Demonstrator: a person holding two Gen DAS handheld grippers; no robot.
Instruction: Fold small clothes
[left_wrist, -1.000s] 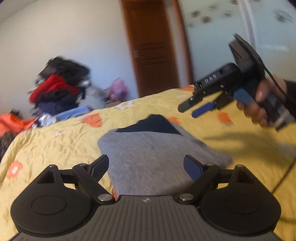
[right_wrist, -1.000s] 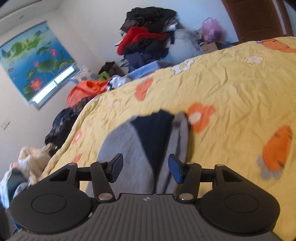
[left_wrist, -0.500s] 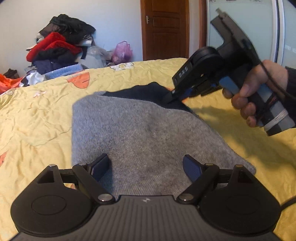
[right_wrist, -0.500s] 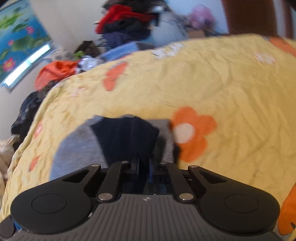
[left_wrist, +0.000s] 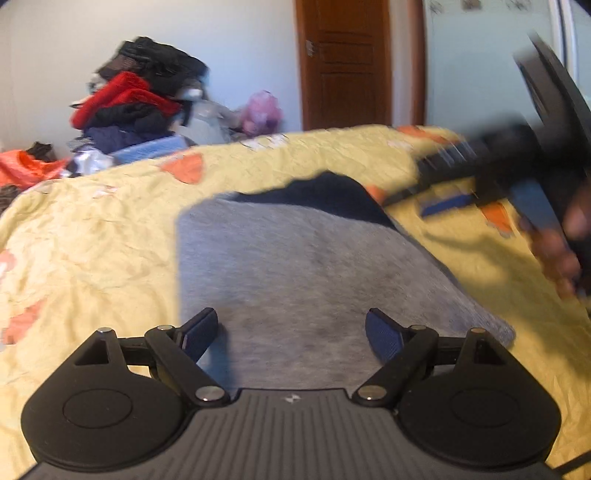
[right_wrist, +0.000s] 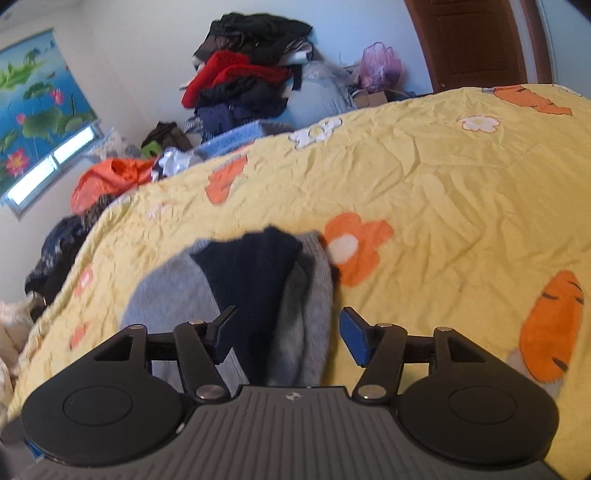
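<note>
A folded grey knit garment (left_wrist: 306, 273) with a dark navy part (left_wrist: 328, 195) at its far end lies flat on the yellow bedspread (left_wrist: 92, 258). My left gripper (left_wrist: 291, 332) is open and empty, low over the garment's near edge. In the right wrist view the same garment (right_wrist: 173, 288) shows its navy part (right_wrist: 255, 273). My right gripper (right_wrist: 288, 332) is open and empty just above that end. It also appears, blurred, at the right of the left wrist view (left_wrist: 439, 188), above the bedspread beside the garment.
A heap of red, black and blue clothes (right_wrist: 240, 85) is piled against the far wall beyond the bed. An orange garment (right_wrist: 110, 177) and a pink bag (right_wrist: 380, 66) lie nearby. A brown door (left_wrist: 343, 62) stands behind. The bed edge drops off at the left.
My right gripper was shut over the navy end half a second ago; it has opened and pulled back to the right. The left gripper stays open over the near edge.
</note>
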